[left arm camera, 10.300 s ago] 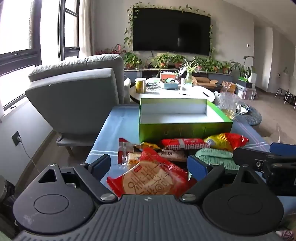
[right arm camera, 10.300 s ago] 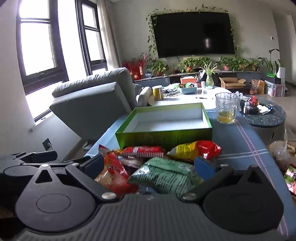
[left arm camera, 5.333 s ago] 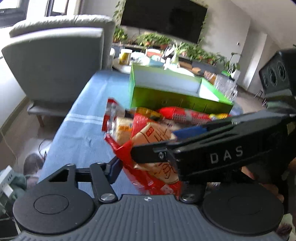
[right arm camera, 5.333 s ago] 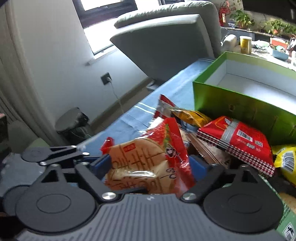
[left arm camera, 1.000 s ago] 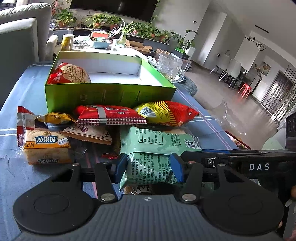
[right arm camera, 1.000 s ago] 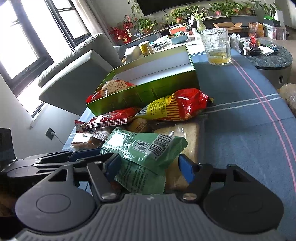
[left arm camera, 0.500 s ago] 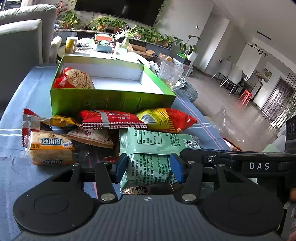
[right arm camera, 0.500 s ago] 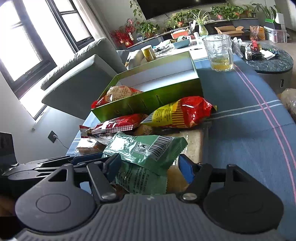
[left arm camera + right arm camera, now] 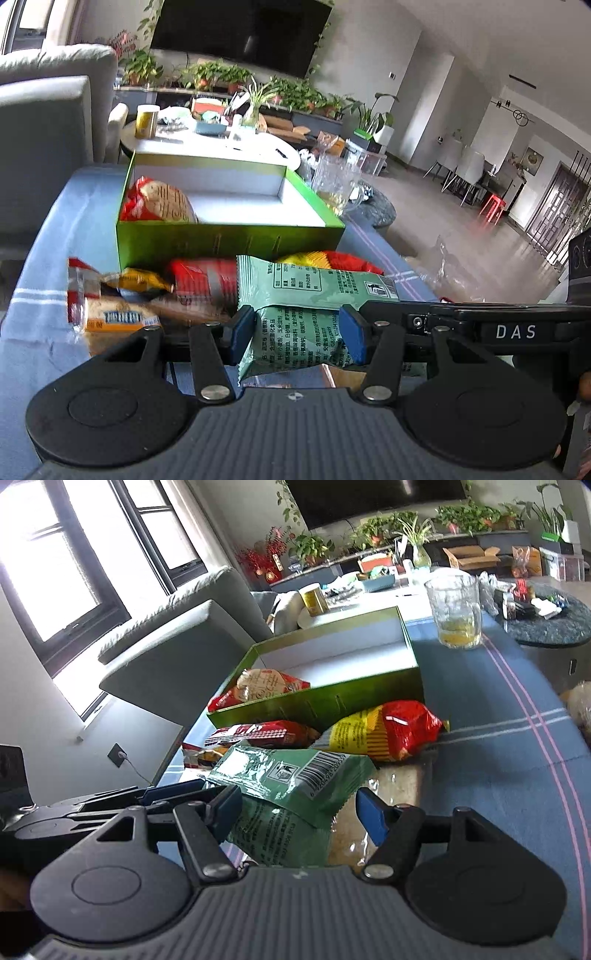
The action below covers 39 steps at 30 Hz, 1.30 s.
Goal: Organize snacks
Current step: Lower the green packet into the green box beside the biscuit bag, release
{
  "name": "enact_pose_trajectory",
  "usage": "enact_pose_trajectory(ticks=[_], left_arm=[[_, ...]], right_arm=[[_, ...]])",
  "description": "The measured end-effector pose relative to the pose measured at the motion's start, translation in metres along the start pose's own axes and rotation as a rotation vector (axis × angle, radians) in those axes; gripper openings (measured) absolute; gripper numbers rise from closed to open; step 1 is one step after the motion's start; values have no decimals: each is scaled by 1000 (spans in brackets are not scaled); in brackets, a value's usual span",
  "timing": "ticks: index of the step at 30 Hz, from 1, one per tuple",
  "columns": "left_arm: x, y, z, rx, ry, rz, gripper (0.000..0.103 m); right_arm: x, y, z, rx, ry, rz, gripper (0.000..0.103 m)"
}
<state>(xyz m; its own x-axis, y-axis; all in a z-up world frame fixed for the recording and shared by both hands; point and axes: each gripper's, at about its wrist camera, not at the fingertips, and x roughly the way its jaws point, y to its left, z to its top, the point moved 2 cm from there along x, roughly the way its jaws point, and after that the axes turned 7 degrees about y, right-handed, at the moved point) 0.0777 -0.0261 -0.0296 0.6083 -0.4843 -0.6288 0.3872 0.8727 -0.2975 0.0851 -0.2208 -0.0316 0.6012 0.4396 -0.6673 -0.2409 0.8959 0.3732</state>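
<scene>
My left gripper (image 9: pixel 295 332) is shut on a pale green snack packet (image 9: pixel 306 295) and holds it raised above the pile. My right gripper (image 9: pixel 299 810) has its fingers on both sides of the same green packet (image 9: pixel 291 771); whether they press it I cannot tell. The green box (image 9: pixel 229 236) stands behind the pile with one red cracker bag (image 9: pixel 162 201) in its left end. A red packet (image 9: pixel 201 278), a yellow-red bag (image 9: pixel 388 731) and a small yellow packet (image 9: pixel 138 280) lie before the box.
A cake packet with an orange label (image 9: pixel 114 315) lies at the left on the blue tablecloth (image 9: pixel 498 775). A glass mug (image 9: pixel 456 613) stands right of the box. A grey armchair (image 9: pixel 177 657) is at the left, a cluttered white table (image 9: pixel 207 142) behind.
The green packet has risen off the pile with both grippers, and both views have tilted up toward the box. The other snacks have not moved.
</scene>
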Motion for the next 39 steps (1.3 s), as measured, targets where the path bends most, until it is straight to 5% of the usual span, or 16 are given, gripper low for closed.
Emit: enact_pose_trajectory(ticks=[13,25,39], left_arm=[[16,11,65,-2,-104,52,47],[77,31,111,-28,-50,75,48],[133,59,123,-72,34,147,50]], right_arm=[[14,1,68,-74,-105,34,77],[62,-28,123,-51,-94,79,78],[118,-50,143,-29,-45,93,78]])
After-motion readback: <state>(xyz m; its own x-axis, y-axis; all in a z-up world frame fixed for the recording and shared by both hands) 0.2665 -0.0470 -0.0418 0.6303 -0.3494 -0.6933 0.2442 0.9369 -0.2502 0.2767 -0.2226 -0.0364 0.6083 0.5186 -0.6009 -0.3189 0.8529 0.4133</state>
